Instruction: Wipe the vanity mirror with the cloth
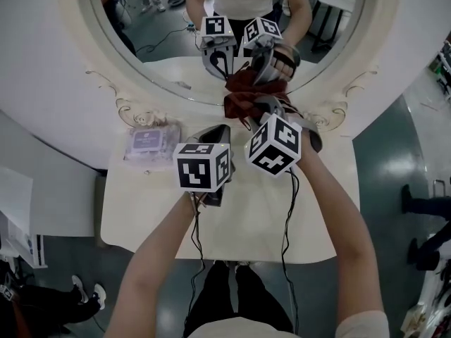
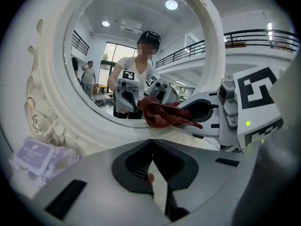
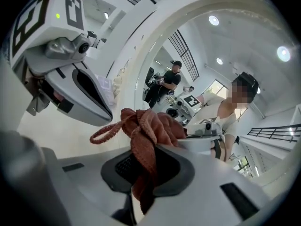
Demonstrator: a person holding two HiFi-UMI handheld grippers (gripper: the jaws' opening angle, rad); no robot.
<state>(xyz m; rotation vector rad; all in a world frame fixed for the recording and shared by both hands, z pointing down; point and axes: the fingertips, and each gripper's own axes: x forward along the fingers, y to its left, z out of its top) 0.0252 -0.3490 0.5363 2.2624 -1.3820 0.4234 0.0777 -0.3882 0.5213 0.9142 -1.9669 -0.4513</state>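
Wiping looks barely begun: right tongs [image 3: 143, 166] clamp the rust-red knitted cloth [image 3: 150, 131] against the bottom edge of the oval white-framed vanity mirror [image 1: 162, 55]; left tongs [image 2: 151, 159], closed and empty, hover nearby.

Both forearms reach forward, with the left gripper [image 2: 151, 147] and right gripper [image 3: 146, 157] side by side and the right one a bit further ahead. Left jaws are closed tip to tip, nothing between them. Right jaws are clamped on the cloth [image 3: 151, 128], which bunches out past the tips.
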